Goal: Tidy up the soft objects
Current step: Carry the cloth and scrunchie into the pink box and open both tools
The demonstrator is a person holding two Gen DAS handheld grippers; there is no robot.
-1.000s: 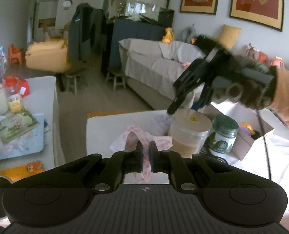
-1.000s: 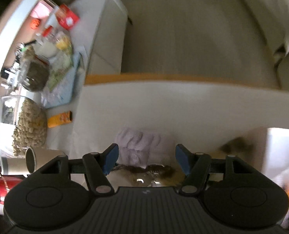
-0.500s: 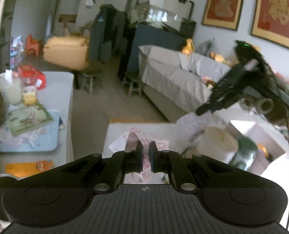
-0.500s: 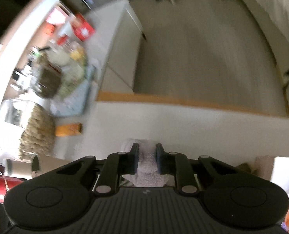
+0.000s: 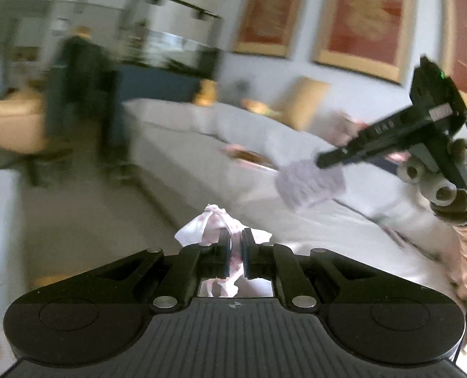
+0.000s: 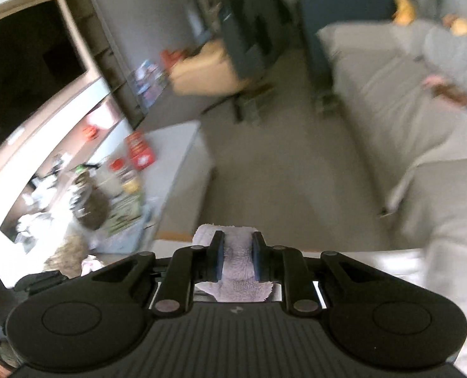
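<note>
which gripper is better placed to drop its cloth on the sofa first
Probably right. The right gripper already holds its lavender towel out over the grey sofa. The left gripper, clamping the pink-patterned cloth, sits further back.

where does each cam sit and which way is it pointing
Left wrist: on the left gripper, facing the grey sofa and framed red pictures; its fingers pinch a pink-patterned white cloth; the right gripper and gloved right hand show.
Right wrist: on the right gripper, angled down at floor and the cluttered white side table; it grips a fluffy lilac towel.
Shared: lilac towel, sofa.
</note>
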